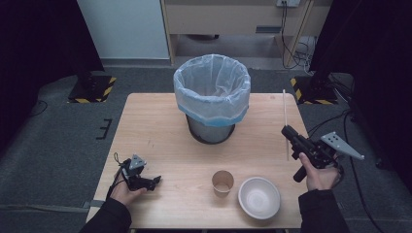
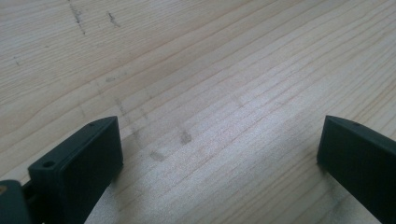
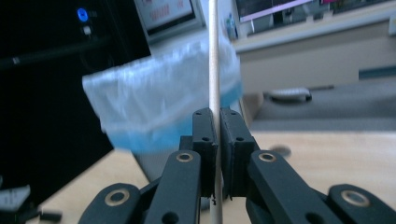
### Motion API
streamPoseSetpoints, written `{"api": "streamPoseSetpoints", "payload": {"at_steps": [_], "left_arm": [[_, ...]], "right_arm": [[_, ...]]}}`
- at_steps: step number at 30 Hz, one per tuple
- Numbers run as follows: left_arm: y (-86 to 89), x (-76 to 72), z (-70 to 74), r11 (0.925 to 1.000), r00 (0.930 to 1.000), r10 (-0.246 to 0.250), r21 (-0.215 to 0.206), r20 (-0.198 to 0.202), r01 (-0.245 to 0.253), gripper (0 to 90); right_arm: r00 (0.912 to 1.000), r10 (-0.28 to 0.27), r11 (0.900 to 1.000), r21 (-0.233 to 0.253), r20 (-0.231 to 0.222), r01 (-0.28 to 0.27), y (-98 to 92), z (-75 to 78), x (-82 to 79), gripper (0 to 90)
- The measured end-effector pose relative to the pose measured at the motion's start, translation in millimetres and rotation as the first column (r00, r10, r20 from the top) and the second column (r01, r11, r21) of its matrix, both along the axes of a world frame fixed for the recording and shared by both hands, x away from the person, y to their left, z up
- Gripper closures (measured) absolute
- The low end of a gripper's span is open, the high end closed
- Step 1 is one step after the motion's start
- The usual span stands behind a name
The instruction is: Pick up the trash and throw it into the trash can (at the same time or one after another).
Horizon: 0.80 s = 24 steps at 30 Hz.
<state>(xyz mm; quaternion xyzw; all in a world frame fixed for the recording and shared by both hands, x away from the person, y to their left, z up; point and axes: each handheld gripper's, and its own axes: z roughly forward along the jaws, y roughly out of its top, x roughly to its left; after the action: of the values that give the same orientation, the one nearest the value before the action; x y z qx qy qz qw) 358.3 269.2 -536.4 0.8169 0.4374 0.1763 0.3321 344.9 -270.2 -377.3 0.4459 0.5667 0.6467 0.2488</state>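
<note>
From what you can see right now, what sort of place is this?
Probably a lab or recording space, not a home. A wooden table stands alone on grey carpet between black curtains. Hazard-striped stand bases flank it, cables trail on the floor, and the right gripper view shows lit monitors behind.

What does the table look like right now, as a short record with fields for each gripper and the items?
right gripper: fingers shut on thin stick, raised over the table's right side
left gripper: fingers open, low over bare wood, holding nothing
bin: lined with clear bag, far centre of table
paper cup: upright, near edge
white bowl: right of the cup
</note>
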Motion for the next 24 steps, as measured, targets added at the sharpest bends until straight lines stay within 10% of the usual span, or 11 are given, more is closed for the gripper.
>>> {"api": "streamPoseSetpoints", "payload": {"at_steps": [24], "left_arm": [[0.0,0.0,0.0,1.0000,1.0000,0.000,0.000,0.000,0.000,0.0]], "right_arm": [[0.9859,-0.035,0.998,0.061,0.164,0.025,17.7,69.6,45.7,86.0]]}}
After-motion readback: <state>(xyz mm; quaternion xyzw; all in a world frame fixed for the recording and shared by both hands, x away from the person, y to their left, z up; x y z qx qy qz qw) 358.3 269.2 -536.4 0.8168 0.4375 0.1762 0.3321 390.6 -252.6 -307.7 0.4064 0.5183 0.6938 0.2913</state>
